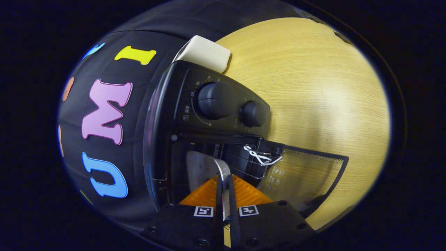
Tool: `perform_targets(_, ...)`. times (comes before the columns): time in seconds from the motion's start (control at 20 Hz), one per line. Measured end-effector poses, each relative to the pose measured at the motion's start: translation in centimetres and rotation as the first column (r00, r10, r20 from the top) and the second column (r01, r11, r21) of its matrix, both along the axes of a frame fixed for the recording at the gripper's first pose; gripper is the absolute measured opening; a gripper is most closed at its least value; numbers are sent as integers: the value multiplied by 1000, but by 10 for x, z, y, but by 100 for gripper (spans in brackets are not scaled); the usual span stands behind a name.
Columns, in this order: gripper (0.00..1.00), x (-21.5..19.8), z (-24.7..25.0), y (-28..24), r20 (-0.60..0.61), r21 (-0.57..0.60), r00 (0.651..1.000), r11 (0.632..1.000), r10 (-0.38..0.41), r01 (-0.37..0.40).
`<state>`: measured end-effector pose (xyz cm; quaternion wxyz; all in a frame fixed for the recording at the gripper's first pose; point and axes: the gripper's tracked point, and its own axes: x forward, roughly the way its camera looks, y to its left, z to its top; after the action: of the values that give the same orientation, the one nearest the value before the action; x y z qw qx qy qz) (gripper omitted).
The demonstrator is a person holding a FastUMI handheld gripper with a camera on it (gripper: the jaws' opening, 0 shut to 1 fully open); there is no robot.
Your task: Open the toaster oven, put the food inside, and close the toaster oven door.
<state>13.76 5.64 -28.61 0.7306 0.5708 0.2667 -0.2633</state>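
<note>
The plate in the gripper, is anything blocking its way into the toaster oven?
Nothing visible blocks it. The door is already swung open, and the gripper holds the plate by its rim, edge-on, at the toaster oven mouth. A white twist tie lies on the wire rack just beyond.

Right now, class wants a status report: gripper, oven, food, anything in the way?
Gripper shut on thin white plate edge, at oven mouth. Black toaster oven open, glass door folded down onto wooden table. Food not discernible. Wire rack just beyond fingers.
</note>
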Motion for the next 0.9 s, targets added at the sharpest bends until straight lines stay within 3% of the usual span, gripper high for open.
perform_targets(0.1,14,-1,3,4,11,15,999,999,34,-34)
perform_targets(0.2,31,-3,8,9,29,23,998,998,65,-65)
perform_targets(0.25,53,-7,7,11,26,16,996,996,84,-84)
perform_targets(0.35,81,-20,8,10,23,7,992,992,125,-125)
perform_targets(0.5,82,-34,10,10,21,7,983,983,181,-181)
perform_targets(0.55,100,-38,11,9,12,-6,976,976,218,-218)
perform_targets(0.65,99,-53,16,6,-4,-59,959,957,285,-285)
perform_targets(0.75,98,-70,17,9,-28,-108,925,919,380,-380)
perform_targets(0.9,99,-94,15,10,-77,-221,854,826,515,-518)
